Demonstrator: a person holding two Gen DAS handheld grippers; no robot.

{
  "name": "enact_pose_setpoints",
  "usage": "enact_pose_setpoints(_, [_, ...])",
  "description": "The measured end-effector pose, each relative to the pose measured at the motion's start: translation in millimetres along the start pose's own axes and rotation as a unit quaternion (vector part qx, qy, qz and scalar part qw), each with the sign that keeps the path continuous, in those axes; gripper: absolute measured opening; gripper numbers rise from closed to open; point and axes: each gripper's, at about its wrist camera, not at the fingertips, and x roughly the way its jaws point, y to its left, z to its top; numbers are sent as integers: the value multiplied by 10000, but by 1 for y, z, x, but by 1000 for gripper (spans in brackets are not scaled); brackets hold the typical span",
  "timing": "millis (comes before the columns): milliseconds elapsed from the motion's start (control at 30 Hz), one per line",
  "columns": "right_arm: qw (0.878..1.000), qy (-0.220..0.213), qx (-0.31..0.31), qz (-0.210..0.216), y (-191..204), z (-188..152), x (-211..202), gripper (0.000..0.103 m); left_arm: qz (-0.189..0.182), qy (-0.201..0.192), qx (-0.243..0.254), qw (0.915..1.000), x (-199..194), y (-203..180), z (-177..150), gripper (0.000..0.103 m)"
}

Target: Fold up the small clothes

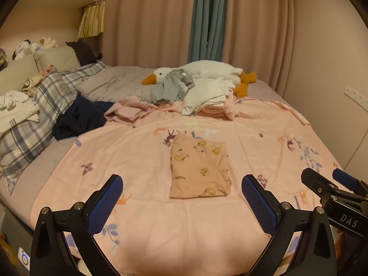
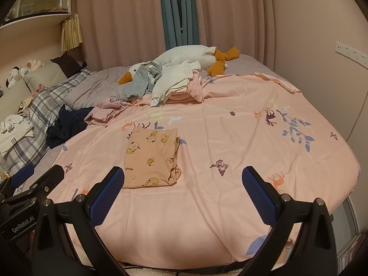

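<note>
The small peach garment (image 1: 199, 168) with its yellow cartoon print lies folded into a neat rectangle on the pink printed sheet (image 1: 161, 230), flat and untouched by either tool. Seen along the left gripper (image 1: 181, 203), it sits just ahead of the jaws and roughly centred in the gap between the two blue pads, nearer the right-hand one; those jaws stand wide apart and hold nothing. Along the right gripper (image 2: 183, 199) the same folded piece lies ahead and off toward the left finger, its near edge just past that fingertip (image 2: 115, 179), and again the jaws are spread wide and empty. Each tool shows at the edge of the other's view, side by side above the near edge of the bed. Farther ahead of both pairs of jaws, a heap of unfolded clothes (image 1: 195, 94), white, grey and pale pink, rests against a plush goose (image 1: 207, 71). Off to the left lie a dark navy garment (image 1: 78, 117) and a plaid pillow (image 1: 43, 105), with pink curtains (image 1: 149, 18) behind.
</note>
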Motion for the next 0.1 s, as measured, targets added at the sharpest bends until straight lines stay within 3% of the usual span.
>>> enact_pose_setpoints(100, [10000, 18, -31, 6, 1, 0, 1, 103, -48, -25, 5, 10000, 0, -1, -1, 102])
